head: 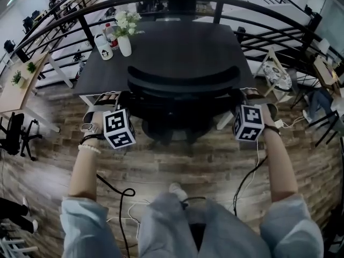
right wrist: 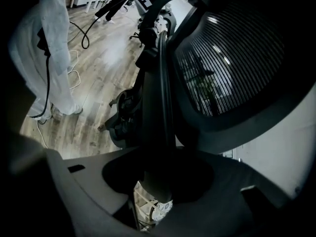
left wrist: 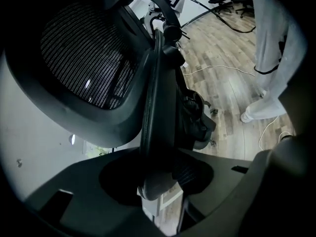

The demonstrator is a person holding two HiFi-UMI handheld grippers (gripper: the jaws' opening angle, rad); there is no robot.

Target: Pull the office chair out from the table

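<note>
At the middle of the head view, your left gripper (head: 119, 98) and right gripper (head: 242, 97) each clamp 1 side edge of the chair (head: 183, 80) back, the chair against the table (head: 177, 42).

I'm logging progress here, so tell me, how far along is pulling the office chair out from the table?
Done: the reach and the grasp. The left gripper and right gripper are each clamped on a side edge of the office chair back. In hand: that two-sided hold. Left: the pull itself. The chair sits tucked in against the near edge of the table.
</note>
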